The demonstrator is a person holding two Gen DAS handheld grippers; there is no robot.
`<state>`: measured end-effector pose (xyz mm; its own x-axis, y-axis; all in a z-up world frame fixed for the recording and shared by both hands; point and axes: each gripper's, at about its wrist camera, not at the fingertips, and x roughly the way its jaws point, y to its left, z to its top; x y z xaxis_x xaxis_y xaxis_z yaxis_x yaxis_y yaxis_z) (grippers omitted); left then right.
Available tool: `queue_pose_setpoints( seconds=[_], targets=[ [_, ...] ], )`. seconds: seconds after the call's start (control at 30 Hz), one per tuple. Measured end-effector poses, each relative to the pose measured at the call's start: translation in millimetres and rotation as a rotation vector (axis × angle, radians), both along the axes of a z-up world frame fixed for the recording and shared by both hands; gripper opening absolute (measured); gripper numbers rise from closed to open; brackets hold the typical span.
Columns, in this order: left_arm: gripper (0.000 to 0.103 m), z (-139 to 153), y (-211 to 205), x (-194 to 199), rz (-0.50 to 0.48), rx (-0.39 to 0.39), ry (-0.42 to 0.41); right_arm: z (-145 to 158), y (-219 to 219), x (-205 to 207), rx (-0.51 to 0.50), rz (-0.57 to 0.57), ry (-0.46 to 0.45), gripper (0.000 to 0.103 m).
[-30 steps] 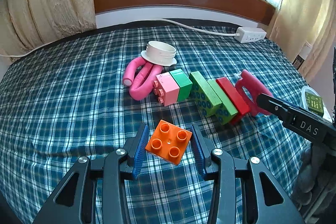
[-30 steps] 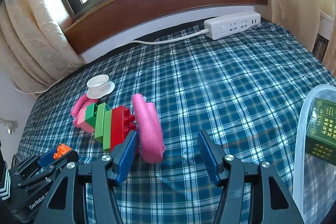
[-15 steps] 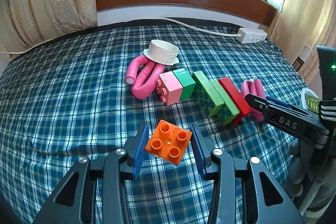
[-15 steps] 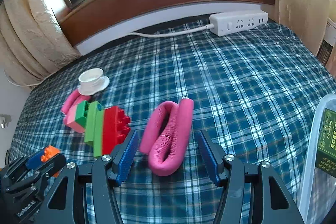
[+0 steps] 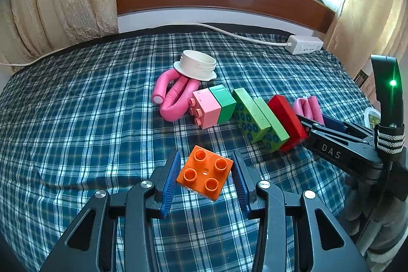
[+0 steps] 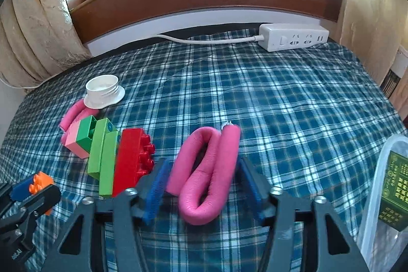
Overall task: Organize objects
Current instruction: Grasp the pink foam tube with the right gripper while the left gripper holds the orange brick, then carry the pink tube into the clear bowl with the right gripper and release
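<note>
my left gripper (image 5: pixel 205 176) clamped on orange brick (image 5: pixel 204 176) | my right gripper (image 6: pixel 202 188) wide, jaws straddling folded pink tube (image 6: pixel 206 175), contact unclear | red brick (image 6: pixel 132 159) just beside

orange block (image 5: pixel 204 175): studs up, tilted | pink roller (image 6: pixel 204 175): folded, on cloth

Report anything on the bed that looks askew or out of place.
The block row is untidy: the long green bricks and the red brick lie tipped on their sides, leaning on one another. A white threaded cap sits on a bent pink foam roller. No damage or spill is visible.
</note>
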<state>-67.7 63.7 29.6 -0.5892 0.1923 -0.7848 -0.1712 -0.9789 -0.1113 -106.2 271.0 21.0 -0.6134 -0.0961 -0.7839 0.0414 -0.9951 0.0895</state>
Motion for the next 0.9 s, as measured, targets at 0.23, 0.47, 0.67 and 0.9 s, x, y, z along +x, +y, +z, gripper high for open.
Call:
queue_pose_setpoints(
  seconds=[0.23, 0.47, 0.67, 0.9],
  targets=[
    [0.042, 4.5, 6.0, 5.3, -0.016, -0.001, 0.010, 2.9, 17.4, 13.4, -0.048, -0.041, -0.001, 0.051],
    [0.042, 8.4, 11.5, 8.6, -0.039, 0.003, 0.021, 24.4, 31.5, 47.0, -0.089, -0.067, 0.064, 0.051],
    [0.042, 14.3, 18.2, 12.6, -0.065, 0.005, 0.037, 42.2, 48.3, 81.6, -0.095, -0.103, 0.127, 0.051],
    [0.042, 19.7, 31.7, 19.0, -0.104, 0.003, 0.045, 55.7, 88.0, 117.7, -0.104, -0.203, 0.177, 0.051]
  ],
)
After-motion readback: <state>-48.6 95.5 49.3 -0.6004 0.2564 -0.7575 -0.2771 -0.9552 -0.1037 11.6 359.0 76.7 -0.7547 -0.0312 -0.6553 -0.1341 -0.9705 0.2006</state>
